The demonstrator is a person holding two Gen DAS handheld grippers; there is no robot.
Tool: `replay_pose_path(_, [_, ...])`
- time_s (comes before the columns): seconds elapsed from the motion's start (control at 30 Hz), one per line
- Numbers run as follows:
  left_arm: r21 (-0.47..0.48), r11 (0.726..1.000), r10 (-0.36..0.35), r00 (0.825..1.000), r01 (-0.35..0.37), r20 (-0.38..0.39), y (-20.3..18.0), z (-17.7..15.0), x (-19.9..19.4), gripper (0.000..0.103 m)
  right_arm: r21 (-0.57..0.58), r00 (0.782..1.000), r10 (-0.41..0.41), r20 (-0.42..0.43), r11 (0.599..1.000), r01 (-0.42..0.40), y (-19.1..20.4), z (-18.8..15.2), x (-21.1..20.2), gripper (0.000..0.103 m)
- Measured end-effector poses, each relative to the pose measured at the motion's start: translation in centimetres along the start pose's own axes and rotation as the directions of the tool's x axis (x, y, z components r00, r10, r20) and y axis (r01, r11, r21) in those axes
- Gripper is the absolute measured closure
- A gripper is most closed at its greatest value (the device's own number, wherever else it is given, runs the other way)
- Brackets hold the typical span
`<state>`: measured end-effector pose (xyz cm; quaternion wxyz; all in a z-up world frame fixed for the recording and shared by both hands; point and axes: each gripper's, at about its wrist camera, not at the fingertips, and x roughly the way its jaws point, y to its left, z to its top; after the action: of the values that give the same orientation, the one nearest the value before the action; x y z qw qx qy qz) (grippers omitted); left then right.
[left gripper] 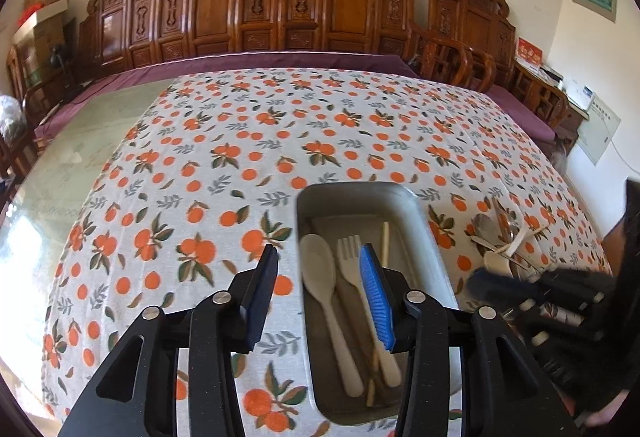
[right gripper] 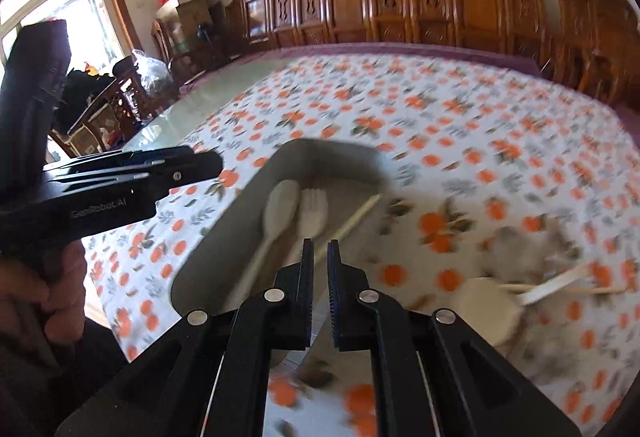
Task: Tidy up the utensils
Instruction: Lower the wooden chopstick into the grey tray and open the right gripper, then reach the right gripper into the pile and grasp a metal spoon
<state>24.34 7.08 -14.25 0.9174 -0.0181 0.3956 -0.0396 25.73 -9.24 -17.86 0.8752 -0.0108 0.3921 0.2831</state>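
L gripper (left gripper: 320,269) jaws part open, nothing btwn pads; its blue-padded finger hangs over the grey rectangular metal tray (left gripper: 420,221), the other over the orange-fruit print tablecloth (left gripper: 248,141). R gripper (right gripper: 320,251) nearly closed, narrow gap, holds nothing, tips above tray's near end. In tray, just past both grippers: cream plastic spoon (left gripper: 320,269), cream plastic fork (left gripper: 352,269), a pale chopstick (left gripper: 385,243). Right of tray, on cloth, apart from both: loose pile of metal and cream utensils (left gripper: 500,241).
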Motion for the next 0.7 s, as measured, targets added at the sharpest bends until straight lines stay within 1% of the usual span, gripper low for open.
replay_pose_path(0.07, [0.016,1.000,-0.014,1.000,0.014,0.001,-0.9,0.0,0.0,0.056,-0.019,0.999,-0.036,0.012,0.999,0.036,-1.7,-0.1,-1.5,0.093])
replay_pose_path(0.23, [0.052,0.998,-0.045,0.999,0.045,-0.002,-3.2,-0.1,0.3,0.050,-0.036,0.992,-0.124,0.038,0.991,0.126,-5.8,-0.4,-4.4,0.093])
replay_pose_path(0.3, [0.066,0.996,-0.054,0.999,0.054,-0.009,-4.2,-0.1,0.5,0.050,-0.037,0.988,-0.151,0.038,0.988,0.153,-7.5,-0.8,-5.1,0.093])
replay_pose_path(0.4, [0.083,0.994,-0.065,0.998,0.066,-0.018,-5.4,-0.3,0.9,0.050,-0.037,0.982,-0.190,0.012,0.981,0.190,-9.8,-1.6,-5.0,0.093])
replay_pose_path(0.47, [0.096,0.992,-0.077,0.997,0.080,-0.026,-6.4,-0.5,1.2,0.050,-0.033,0.980,-0.200,-0.001,0.979,0.200,-10.7,-2.1,-4.8,0.092])
replay_pose_path(0.53, [0.107,0.990,-0.090,0.995,0.093,-0.041,-7.2,-0.7,1.4,0.049,-0.018,0.979,-0.205,-0.011,0.979,0.205,-11.4,-2.6,-4.6,0.087])
replay_pose_path(0.7, [0.144,0.981,-0.119,0.991,0.127,-0.057,-9.1,-1.4,1.4,0.048,0.012,0.976,-0.215,-0.034,0.976,0.215,-12.3,-4.7,-4.5,0.087])
